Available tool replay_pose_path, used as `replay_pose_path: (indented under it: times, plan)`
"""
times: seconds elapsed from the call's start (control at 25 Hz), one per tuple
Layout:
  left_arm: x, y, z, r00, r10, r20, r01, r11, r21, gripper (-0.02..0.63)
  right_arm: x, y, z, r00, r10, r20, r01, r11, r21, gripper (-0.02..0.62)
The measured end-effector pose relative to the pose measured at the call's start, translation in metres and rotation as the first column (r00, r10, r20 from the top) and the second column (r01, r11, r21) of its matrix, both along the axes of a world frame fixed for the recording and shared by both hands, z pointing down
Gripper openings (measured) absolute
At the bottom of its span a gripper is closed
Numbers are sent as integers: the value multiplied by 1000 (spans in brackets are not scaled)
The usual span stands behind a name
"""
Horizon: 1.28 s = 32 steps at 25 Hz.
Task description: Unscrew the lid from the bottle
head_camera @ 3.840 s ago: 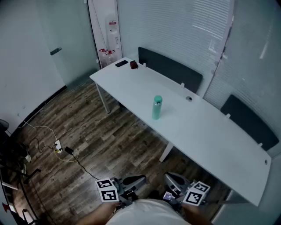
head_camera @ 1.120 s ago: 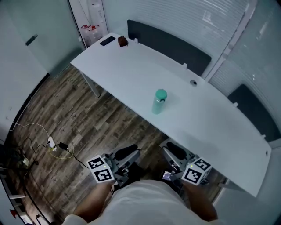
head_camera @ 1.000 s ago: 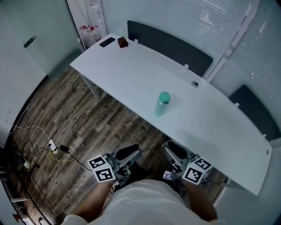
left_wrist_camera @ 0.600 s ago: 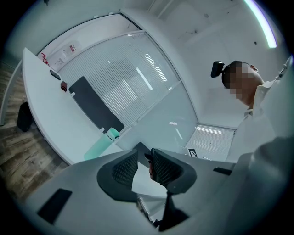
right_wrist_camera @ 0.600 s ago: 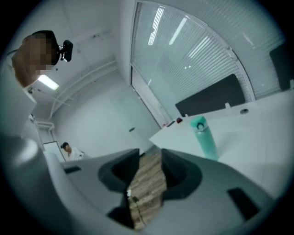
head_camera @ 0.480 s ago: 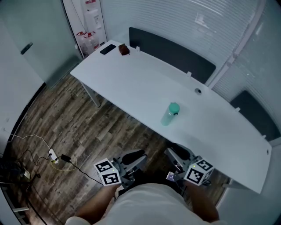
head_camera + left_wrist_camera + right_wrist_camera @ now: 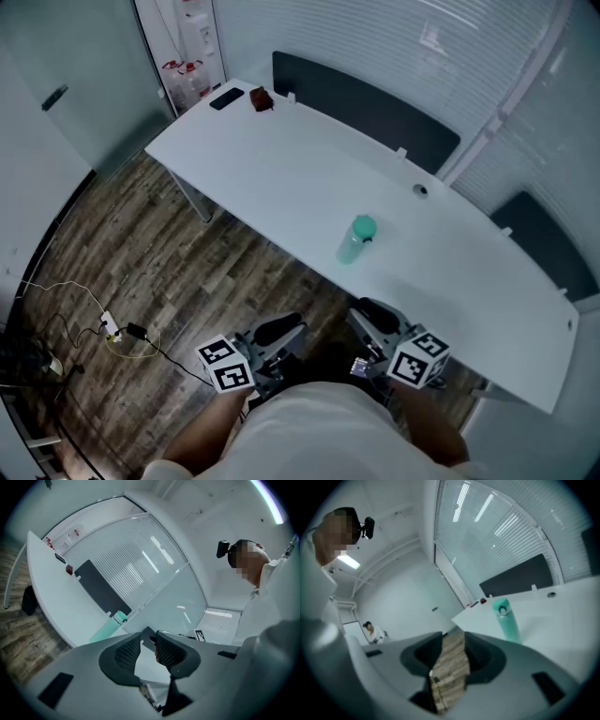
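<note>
A teal bottle [image 7: 354, 244] stands upright on the long white table [image 7: 281, 169], with its lid [image 7: 364, 226] on top. Both grippers are held low by the person's body, short of the table's near edge and well apart from the bottle. My left gripper [image 7: 281, 330] has its jaws apart with nothing between them. My right gripper [image 7: 373, 319] is likewise open and empty. The bottle [image 7: 108, 628] shows beyond the jaws of the left gripper [image 7: 147, 641] in its own view. In the right gripper view the bottle [image 7: 506, 619] stands to the right of the gripper [image 7: 452, 641].
A dark phone [image 7: 227, 97] and a small brown object [image 7: 261, 99] lie at the table's far left end. Dark partition panels [image 7: 361, 108] line the far edge by a cable grommet [image 7: 419, 190]. A power strip with cables [image 7: 117, 330] lies on the wooden floor.
The head view has shifted as the person came closer to the table. The bottle stands where it was. Both grippers stay low by the body with their jaws unchanged.
</note>
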<state>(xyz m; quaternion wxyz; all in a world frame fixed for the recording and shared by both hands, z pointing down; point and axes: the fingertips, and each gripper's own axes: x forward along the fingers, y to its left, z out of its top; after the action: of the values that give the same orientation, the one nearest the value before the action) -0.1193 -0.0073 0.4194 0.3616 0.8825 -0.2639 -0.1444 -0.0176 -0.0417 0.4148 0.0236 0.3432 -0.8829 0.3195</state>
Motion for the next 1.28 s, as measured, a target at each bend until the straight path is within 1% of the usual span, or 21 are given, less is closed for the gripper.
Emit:
replay_pose_path:
  times: [0.16,0.32,0.52,0.72,0.92,1.04,1.12,1.28]
  plan:
    - [14,-5,1,1000,-1,5,1,1000,-5,112,11,-6,2,1000,-5,1,5,1000,-6,146]
    - [28,-9,4,1000,9,27,-9,1000,-10,112,23,-10,6,1000,3,3,-3,1000,-15,146]
    - [37,-16,9,999,22,40,-21,1000,-22,112,32,-15,13,1000,11,6,-10,999,-33,146]
    - [48,-37,8,997,39,71,-40,999,7,114,39,-34,11,1000,24,-5,-24,1000,-12,146]
    - [58,-71,15,990,46,134,-53,998,46,124,40,-62,10,999,29,-31,-28,999,20,146]
    - [65,-92,24,981,44,186,-58,996,67,133,43,-77,14,998,32,-50,-31,999,27,146]
    - [69,-105,30,971,36,235,-60,993,98,148,46,-88,18,997,41,-67,-39,999,32,146]
    - [80,-134,46,939,11,345,-68,986,155,188,51,-110,25,991,66,-113,-61,997,47,146]
